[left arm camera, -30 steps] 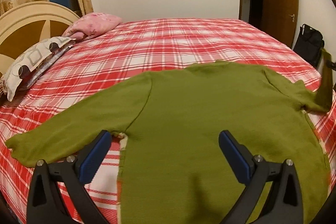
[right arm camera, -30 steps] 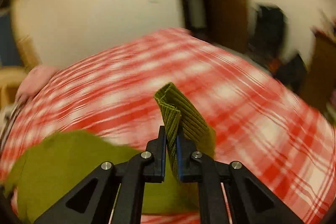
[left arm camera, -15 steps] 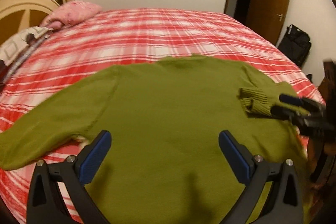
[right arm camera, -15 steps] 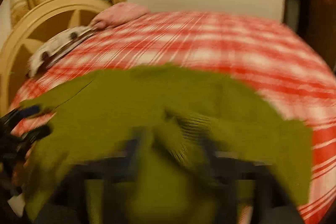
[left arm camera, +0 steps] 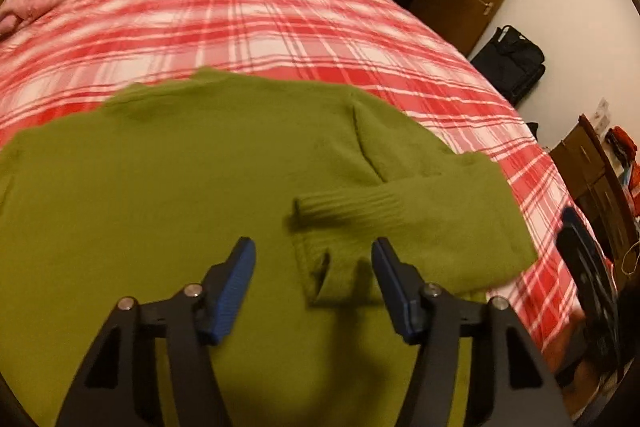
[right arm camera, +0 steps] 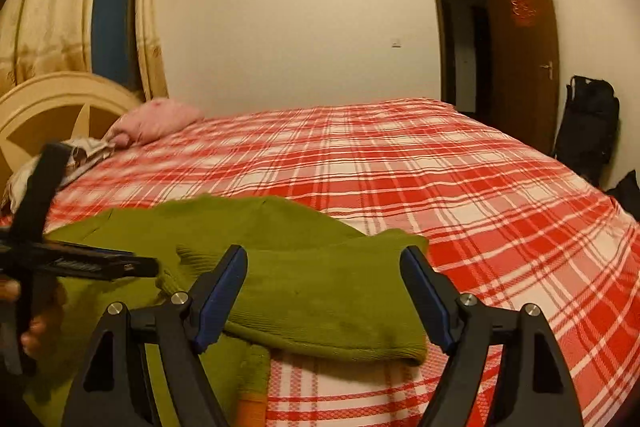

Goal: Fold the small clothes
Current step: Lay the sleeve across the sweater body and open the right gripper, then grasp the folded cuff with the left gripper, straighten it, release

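Pillows sit far over on the left, a pink one (right arm camera: 156, 121) and a patterned one (right arm camera: 86, 155) up against the cream headboard (right arm camera: 48, 103), with yellow curtains (right arm camera: 44, 15) framing a dark window behind them. Spread across the near part of the red and white checked bedspread (right arm camera: 460, 187) is the green sweater (left arm camera: 160, 207), lying flat, its body reaching from the left edge of the left wrist view toward the bed's right side. The left gripper (left arm camera: 313, 251) hovers low over the sweater's middle with its blue-padded jaws spread apart and nothing between them but the cloth below. Just ahead of it, the right sleeve (left arm camera: 420, 219) lies folded across the sweater's body, its ribbed cuff (left arm camera: 344, 209) pointing left and resting on the green front. Seen from the right wrist, that folded sleeve forms a thick doubled band lying on the sweater near the bed's edge, and the right gripper (right arm camera: 324, 255) stands over it with jaws wide apart, holding nothing; whether the pads touch the cloth I cannot tell. Farther right, a brown door (right arm camera: 520, 39) stands open in the far wall, and a black bag (right arm camera: 588, 123) leans against the wall beside it.
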Motion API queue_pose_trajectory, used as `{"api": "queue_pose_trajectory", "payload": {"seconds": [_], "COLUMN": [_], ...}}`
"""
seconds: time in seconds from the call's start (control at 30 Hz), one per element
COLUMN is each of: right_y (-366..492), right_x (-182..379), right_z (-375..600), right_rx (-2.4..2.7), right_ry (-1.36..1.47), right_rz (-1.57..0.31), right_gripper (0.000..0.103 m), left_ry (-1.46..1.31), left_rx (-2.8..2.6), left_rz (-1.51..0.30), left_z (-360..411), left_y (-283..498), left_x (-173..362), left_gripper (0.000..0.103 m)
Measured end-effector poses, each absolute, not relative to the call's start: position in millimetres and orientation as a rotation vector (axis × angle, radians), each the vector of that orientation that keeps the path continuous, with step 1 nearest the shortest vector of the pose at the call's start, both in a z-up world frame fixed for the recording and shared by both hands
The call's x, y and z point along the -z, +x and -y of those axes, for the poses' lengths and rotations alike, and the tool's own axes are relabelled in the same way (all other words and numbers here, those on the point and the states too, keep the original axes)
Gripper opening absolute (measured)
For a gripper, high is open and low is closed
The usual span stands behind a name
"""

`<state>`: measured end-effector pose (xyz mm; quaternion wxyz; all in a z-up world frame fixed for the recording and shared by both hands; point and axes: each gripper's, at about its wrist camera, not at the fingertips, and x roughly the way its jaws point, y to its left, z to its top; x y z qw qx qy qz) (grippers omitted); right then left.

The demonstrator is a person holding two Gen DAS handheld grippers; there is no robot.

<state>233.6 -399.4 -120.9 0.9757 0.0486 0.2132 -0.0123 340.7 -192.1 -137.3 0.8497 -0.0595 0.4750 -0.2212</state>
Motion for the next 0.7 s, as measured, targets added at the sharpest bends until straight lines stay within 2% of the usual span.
{"api": "queue_pose_trajectory", "payload": {"seconds": [0.1, 0.17, 0.2, 0.23, 0.47, 0.7], "right_y": [231, 231, 231, 229, 232, 233], "right_x": [117, 115, 115, 115, 120, 122], "right_z": [406, 410, 410, 412, 424, 422], "right_rx": [0.041, 0.054, 0.060, 0.064, 0.113, 0.117], "right_ry": [0.120, 0.125, 0.127, 0.130, 0.175, 0.162], "right_rz": [-0.415, -0.402, -0.396, -0.397, -0.413, -0.422], "right_gripper": [0.079, 0.079, 0.079, 0.079, 0.079, 0.080], "left_ry": [-0.155, -0.111, -0.105, -0.111, -0.091, -0.120], "left_rx": [0.506, 0.491, 0.497, 0.504, 0.521, 0.435], "left_rz": [-1.040, -0.997, -1.005, -1.013, -0.896, -0.803], "left_z": [205, 215, 217, 216, 193, 127], "left_y": [350, 347, 346, 347, 331, 331], "left_x": [149, 147, 146, 146, 98, 54], "left_gripper": [0.061, 0.039, 0.020, 0.012, 0.008, 0.008]}}
